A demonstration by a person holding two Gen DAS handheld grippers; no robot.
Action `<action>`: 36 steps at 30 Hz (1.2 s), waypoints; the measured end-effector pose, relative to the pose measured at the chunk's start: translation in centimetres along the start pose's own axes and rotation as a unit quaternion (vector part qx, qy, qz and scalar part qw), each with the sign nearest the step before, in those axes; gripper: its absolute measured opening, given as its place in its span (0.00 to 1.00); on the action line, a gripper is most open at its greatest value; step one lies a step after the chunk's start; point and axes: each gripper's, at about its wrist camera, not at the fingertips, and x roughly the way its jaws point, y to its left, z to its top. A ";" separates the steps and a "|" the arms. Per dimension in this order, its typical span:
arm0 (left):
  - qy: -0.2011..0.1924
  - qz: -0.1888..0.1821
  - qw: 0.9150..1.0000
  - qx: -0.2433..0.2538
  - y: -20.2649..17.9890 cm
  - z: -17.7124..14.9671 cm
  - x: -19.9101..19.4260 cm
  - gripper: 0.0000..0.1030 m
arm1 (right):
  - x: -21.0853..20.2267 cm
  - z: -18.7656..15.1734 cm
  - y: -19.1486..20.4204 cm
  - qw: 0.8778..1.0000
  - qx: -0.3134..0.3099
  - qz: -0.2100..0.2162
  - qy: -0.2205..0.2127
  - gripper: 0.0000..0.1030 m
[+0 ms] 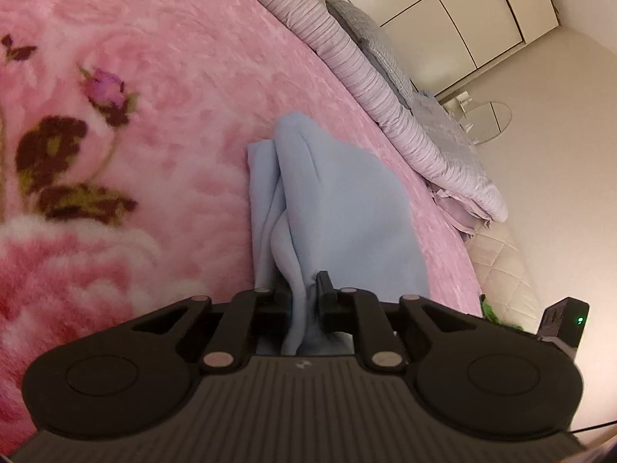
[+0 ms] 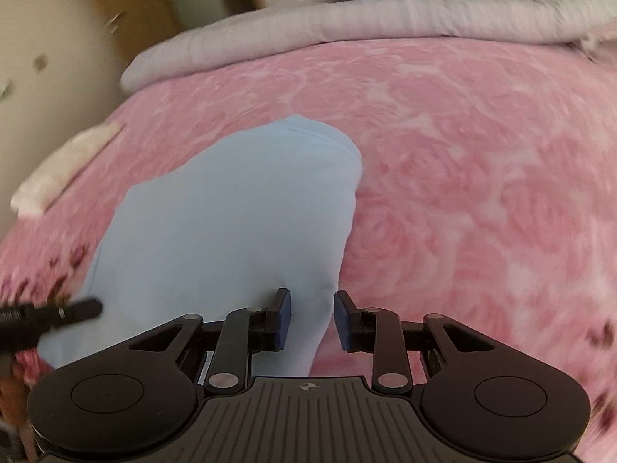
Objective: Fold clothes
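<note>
A light blue garment [image 1: 339,200] lies on a pink flowered blanket [image 1: 162,88]. In the left wrist view a bunched fold of it runs up between the fingers of my left gripper [image 1: 300,289], which is shut on that fold. In the right wrist view the same garment [image 2: 231,212] spreads smooth and wide ahead. My right gripper [image 2: 313,320] stands open low over its near right edge. The blue pads [image 2: 283,318] are apart, with cloth in the gap but not pinched. A black gripper part [image 2: 73,310] reaches in from the left edge over the garment's left side.
A rolled lilac striped duvet [image 1: 370,77] and a grey pillow [image 1: 366,31] line the far side of the bed. A small white cloth [image 2: 65,166] lies at the blanket's left edge. Beyond the bed stand cream wardrobe doors [image 1: 462,11] and a round glass table [image 1: 489,119].
</note>
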 end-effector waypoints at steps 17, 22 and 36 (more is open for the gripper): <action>-0.010 -0.010 1.000 0.026 0.0 7.9 4.9 0.05 | 3.8 5.8 -4.8 0.994 0.086 0.072 -0.002 0.29; -0.006 0.030 0.999 0.030 1.3 7.0 5.7 0.07 | 5.5 5.9 -2.2 0.999 0.013 0.035 -0.006 0.29; -0.028 0.090 0.995 0.031 -0.5 5.9 2.4 0.25 | 4.8 5.2 -0.9 1.000 0.016 -0.014 -0.005 0.33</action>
